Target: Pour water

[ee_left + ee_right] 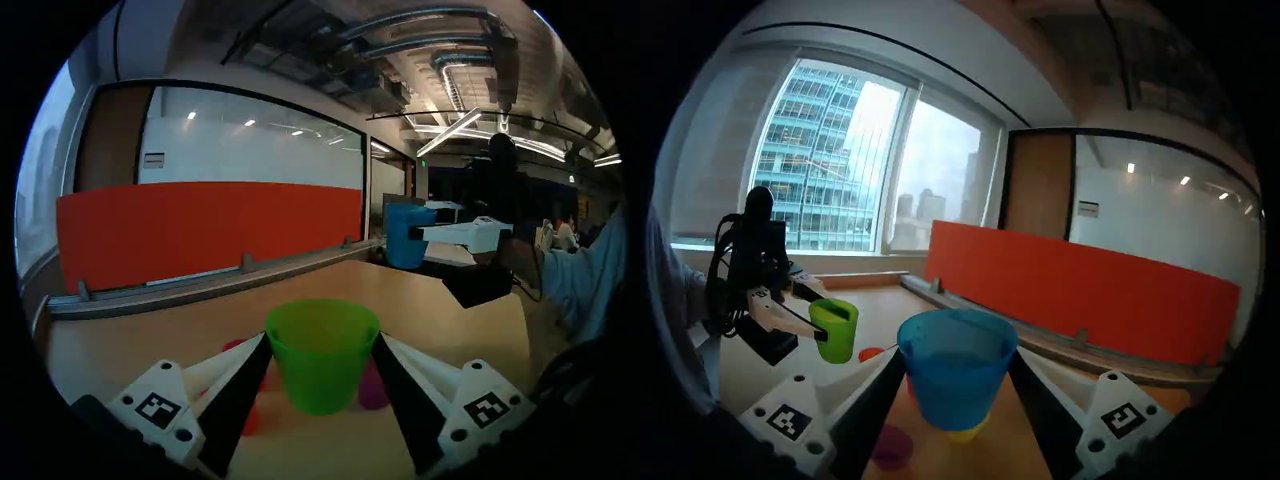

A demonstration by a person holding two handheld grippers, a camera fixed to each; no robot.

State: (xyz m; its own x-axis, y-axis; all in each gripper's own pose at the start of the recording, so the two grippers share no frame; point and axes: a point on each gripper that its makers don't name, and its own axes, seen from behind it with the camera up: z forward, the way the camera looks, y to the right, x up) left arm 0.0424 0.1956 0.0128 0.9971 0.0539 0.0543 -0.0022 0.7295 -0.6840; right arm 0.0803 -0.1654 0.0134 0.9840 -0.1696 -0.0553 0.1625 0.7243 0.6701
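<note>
Cups held upright, 1 in each gripper. Left gripper presses both fingers on the sides of the green cup, raised over the wooden table; a purple disc and a red disc lie on the table beneath it. Right gripper likewise clamps the blue cup between its 2 fingers, above a yellow piece. In the right gripper view the green cup hangs to the left, well apart from the blue cup. An orange partition runs along the table's far edge. Whether either cup holds water cannot be told.
</note>
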